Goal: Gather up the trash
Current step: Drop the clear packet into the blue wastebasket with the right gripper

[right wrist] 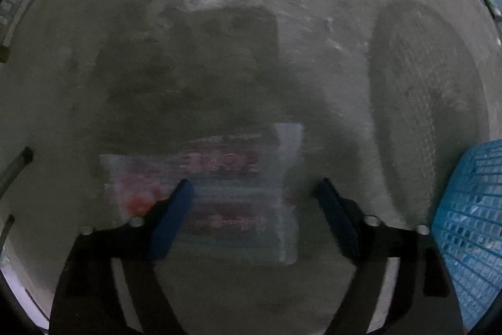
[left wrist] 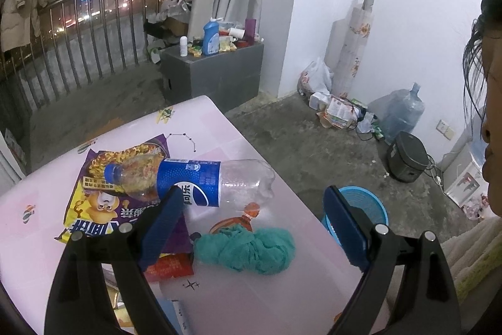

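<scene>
On the pink table (left wrist: pixel 37 197) lie an empty Pepsi bottle (left wrist: pixel 194 181) on its side, a purple and yellow snack bag (left wrist: pixel 103 193) under it, a small red wrapper (left wrist: pixel 169 267) and a crumpled teal cloth (left wrist: pixel 251 250). My left gripper (left wrist: pixel 254 209) is open above the table, near the bottle and the cloth, holding nothing. In the right wrist view a clear wrapper with red print (right wrist: pixel 219 193) lies flat on the concrete floor. My right gripper (right wrist: pixel 254 193) is open just above it, one finger to each side. The view is blurred.
A blue mesh basket (left wrist: pixel 360 203) stands on the floor by the table's right edge and shows at the right of the right wrist view (right wrist: pixel 470 225). A grey cabinet (left wrist: pixel 216 74) with bottles, a water jug (left wrist: pixel 401 112), a black pot (left wrist: pixel 408 162) and floor litter (left wrist: pixel 339 112) stand beyond.
</scene>
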`<move>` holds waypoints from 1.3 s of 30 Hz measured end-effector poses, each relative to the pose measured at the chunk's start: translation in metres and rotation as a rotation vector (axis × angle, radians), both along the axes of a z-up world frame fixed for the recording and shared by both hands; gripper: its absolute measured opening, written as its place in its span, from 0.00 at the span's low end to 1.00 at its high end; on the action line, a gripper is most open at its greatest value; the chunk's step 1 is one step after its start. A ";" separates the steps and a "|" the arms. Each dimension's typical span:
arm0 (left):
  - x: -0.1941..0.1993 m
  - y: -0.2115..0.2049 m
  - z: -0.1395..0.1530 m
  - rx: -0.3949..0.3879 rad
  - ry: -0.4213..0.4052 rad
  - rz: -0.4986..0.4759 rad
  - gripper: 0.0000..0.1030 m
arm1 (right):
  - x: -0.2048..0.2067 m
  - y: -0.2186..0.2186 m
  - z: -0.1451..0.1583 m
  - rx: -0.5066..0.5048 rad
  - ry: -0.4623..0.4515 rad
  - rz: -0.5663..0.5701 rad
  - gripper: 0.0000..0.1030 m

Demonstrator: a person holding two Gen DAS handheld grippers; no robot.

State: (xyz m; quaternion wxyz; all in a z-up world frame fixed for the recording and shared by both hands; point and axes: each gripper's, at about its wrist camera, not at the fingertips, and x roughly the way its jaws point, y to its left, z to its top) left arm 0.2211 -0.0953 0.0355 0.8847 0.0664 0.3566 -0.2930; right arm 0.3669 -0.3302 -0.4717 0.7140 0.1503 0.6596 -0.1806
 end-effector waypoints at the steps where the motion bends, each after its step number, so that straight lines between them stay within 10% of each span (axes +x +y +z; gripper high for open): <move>1: 0.001 0.000 -0.001 0.000 0.003 0.002 0.86 | -0.002 0.003 0.002 -0.003 -0.006 0.009 0.47; 7: -0.001 -0.001 0.000 -0.015 0.008 0.005 0.86 | -0.014 0.006 0.007 -0.034 -0.025 0.012 0.03; 11: -0.009 0.000 0.004 -0.016 -0.008 -0.008 0.86 | -0.019 0.003 0.028 -0.003 -0.083 0.013 0.01; 17: -0.021 0.004 0.017 -0.056 -0.042 -0.019 0.86 | -0.067 -0.015 0.144 0.003 -0.321 0.020 0.00; 27: -0.048 0.014 0.034 -0.158 -0.089 -0.058 0.86 | -0.240 -0.103 0.302 -0.189 -0.581 -0.105 0.00; 35: -0.069 0.020 0.046 -0.219 -0.122 -0.075 0.86 | -0.269 -0.141 0.226 -0.246 -0.364 -0.018 0.04; 39: -0.077 0.029 0.053 -0.241 -0.132 -0.061 0.86 | -0.254 -0.154 0.200 -0.203 -0.253 0.039 0.38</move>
